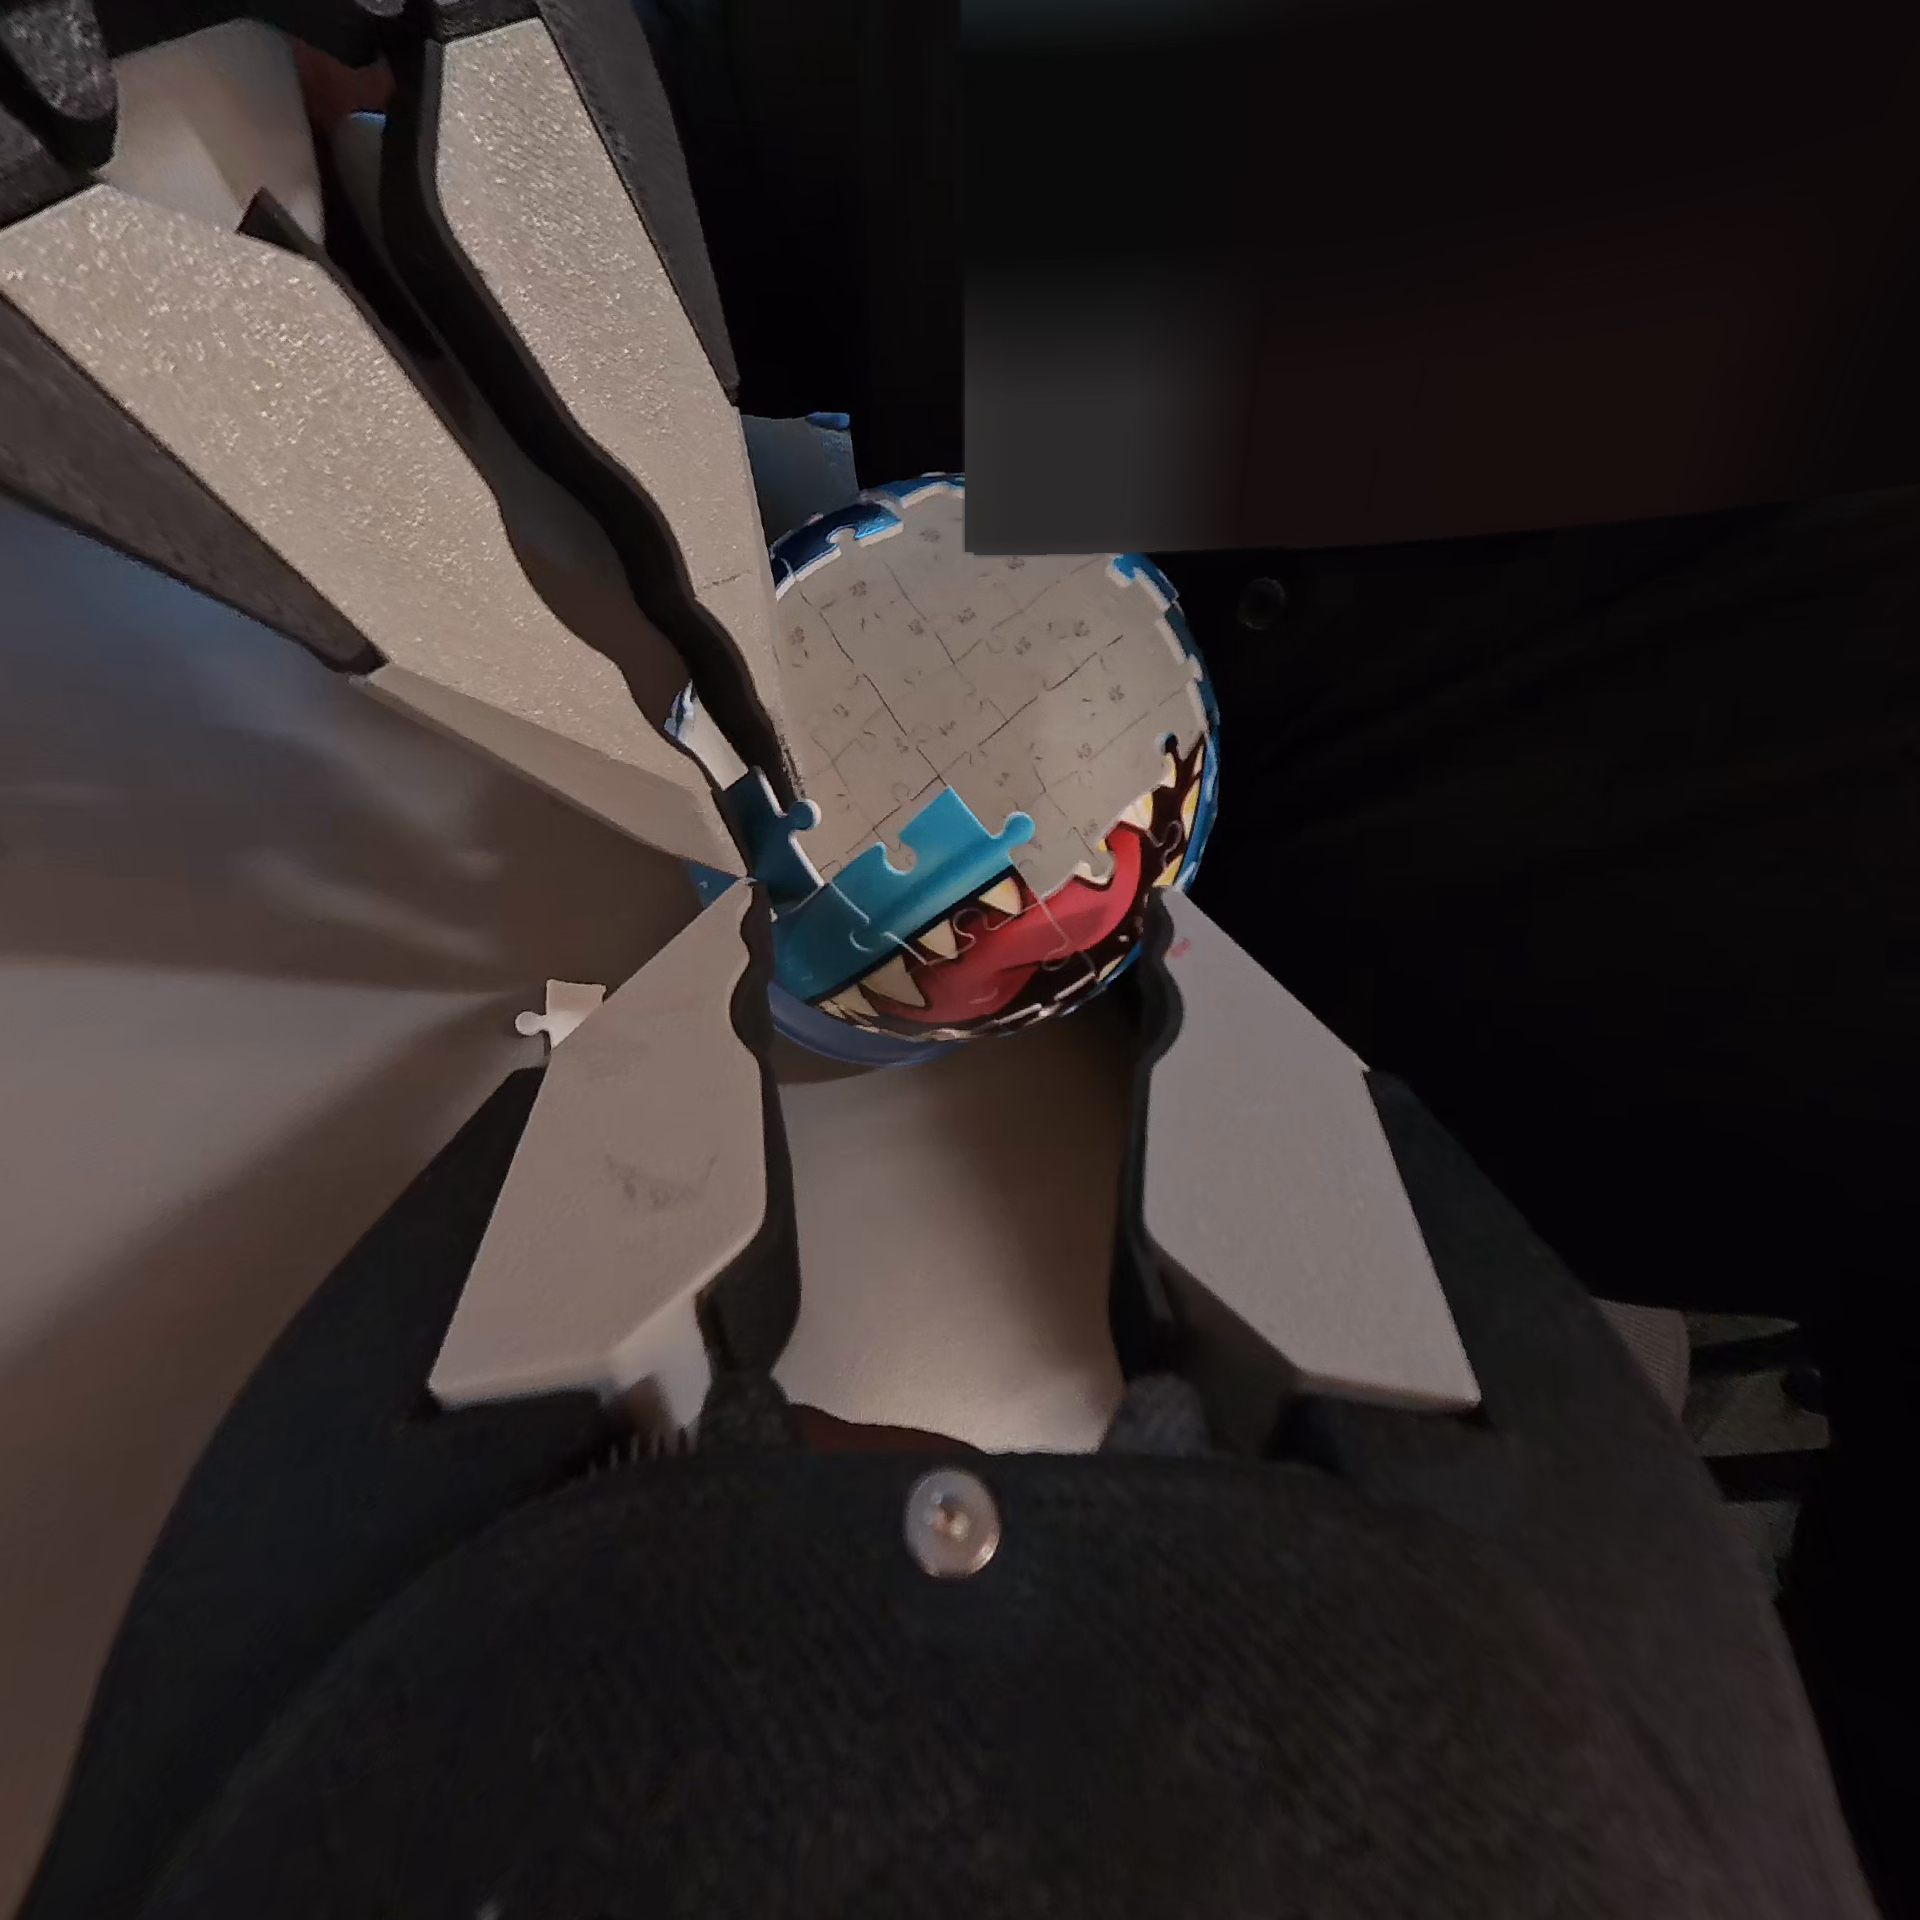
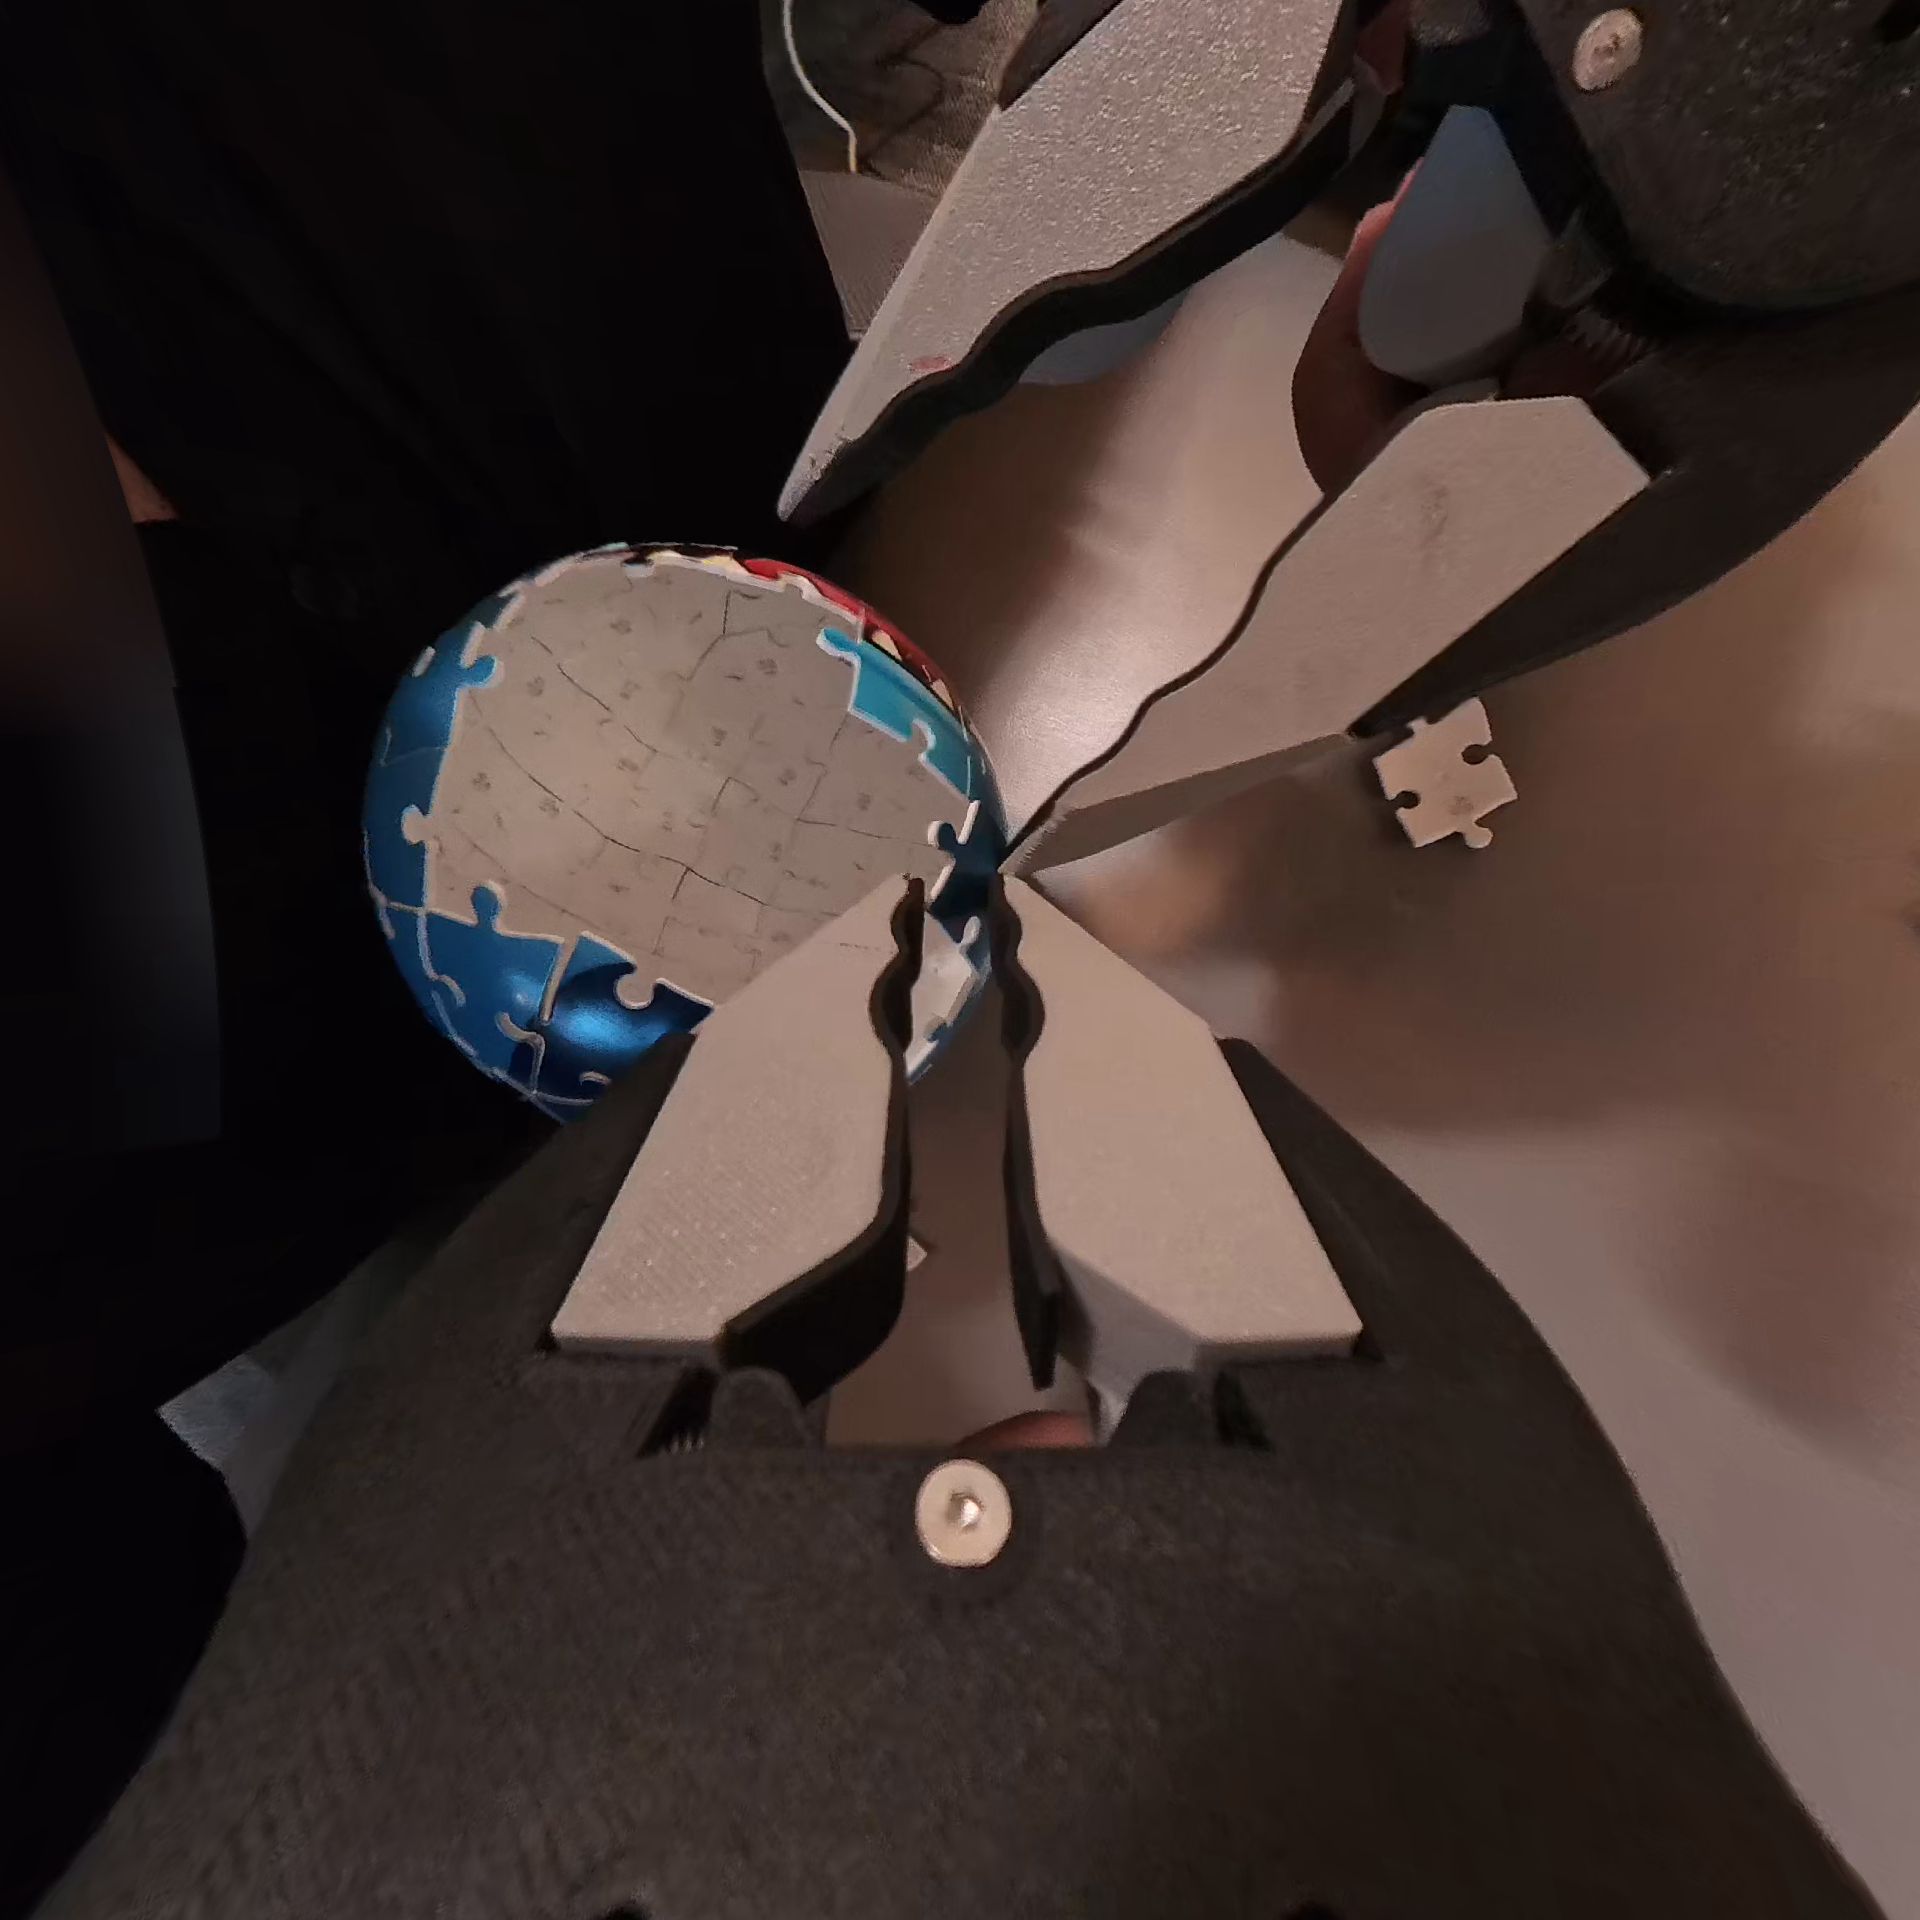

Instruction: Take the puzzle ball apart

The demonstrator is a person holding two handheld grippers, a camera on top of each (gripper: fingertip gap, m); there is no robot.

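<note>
Hidden: my left gripper (image 1: 956, 925) covers the underside of the puzzle ball (image 1: 987, 707), and I cannot see what lies behind the ball; everything past it is dark.
Hard to make out: the small marks on the grey inner faces of the pieces are too faint for me to tell apart.
Cut off: both gripper bodies run out of the bottom of their own views.
Left claw: spread wide, with its two tips pressed on opposite sides of the ball's lower part, so I read it as holding the ball.
Right claw: my right gripper (image 2: 956, 883) is nearly closed, pinching a rim piece (image 2: 943, 971) at the edge of the ball's opening.
Ball's place: off the table (image 2: 1558, 1143), out past its edge against the dark, caught between my two grippers.
Room: the four fingertips crowd together at one side of the ball; its far side is free.
Loose piece (image 2: 1444, 784): flat on the table, grey face up, just beside one left finger and well apart from the ball.
Facing: the ball is round, so I see no long axis; its big opening faces both cameras, and the printed teeth and red tongue sit toward my left gripper.
</note>
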